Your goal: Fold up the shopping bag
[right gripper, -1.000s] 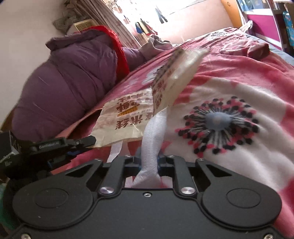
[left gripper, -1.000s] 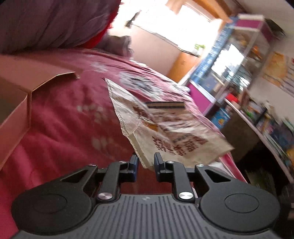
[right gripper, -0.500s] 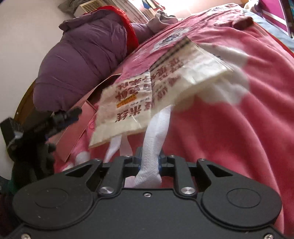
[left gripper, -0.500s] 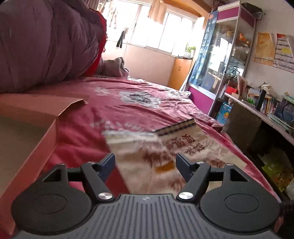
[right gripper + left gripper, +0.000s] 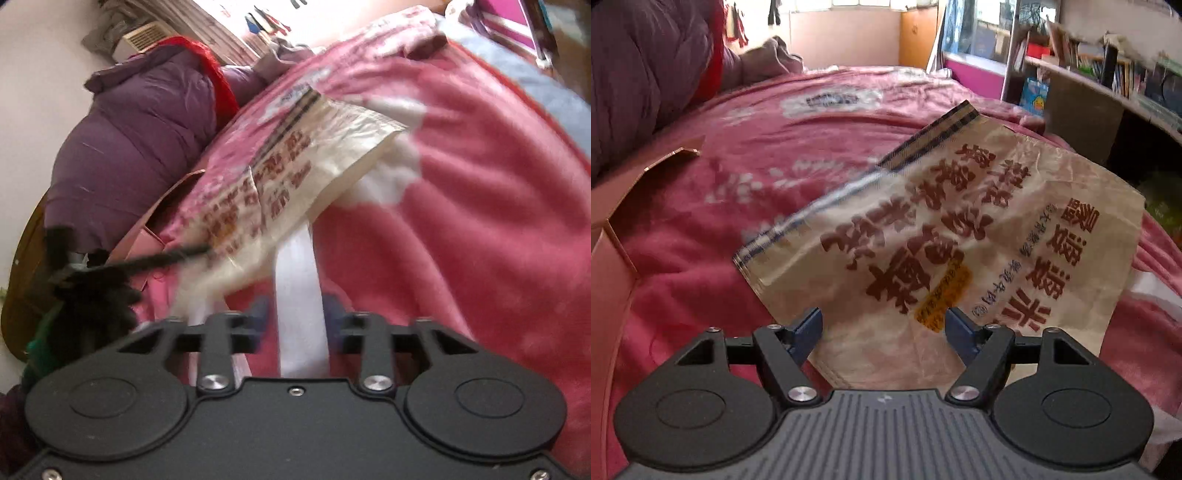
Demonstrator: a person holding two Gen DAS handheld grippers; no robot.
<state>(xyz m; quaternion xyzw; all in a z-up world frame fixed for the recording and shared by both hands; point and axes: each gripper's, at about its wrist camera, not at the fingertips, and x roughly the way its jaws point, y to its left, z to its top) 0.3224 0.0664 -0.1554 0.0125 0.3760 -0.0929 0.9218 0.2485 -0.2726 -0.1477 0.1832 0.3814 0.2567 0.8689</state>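
Two tools are working over a bed covered with a pink-red flowered blanket [image 5: 713, 206]. Lying on that blanket is a cream woven shopping bag [image 5: 960, 236] printed with large brown characters, a small orange label and a dark striped band along one edge; part of it is lifting off the blanket rather than sitting flat.

From the left wrist view, the left tool [image 5: 884, 326] is hovering just above the near part of the bag, its two blue-padded fingers [image 5: 809, 328] standing wide apart with the bag's printed face showing between them and nothing gripped. An open pink cardboard box [image 5: 613, 236] is sitting at the left edge of the bed, and a purple quilted bundle [image 5: 646, 66] is piled behind it. Shelves of books [image 5: 1115, 70] are running along the right wall.

From the right wrist view (this picture is blurred), the right tool [image 5: 295, 317] is pointing at the bag [image 5: 295, 173], with a white strap handle [image 5: 299, 295] running from the bag back between its fingers. These fingers are parted, with gaps showing on both sides of the strap, so it is passing between them unclamped. The left tool is showing here as a dark smear at the bag's left side.
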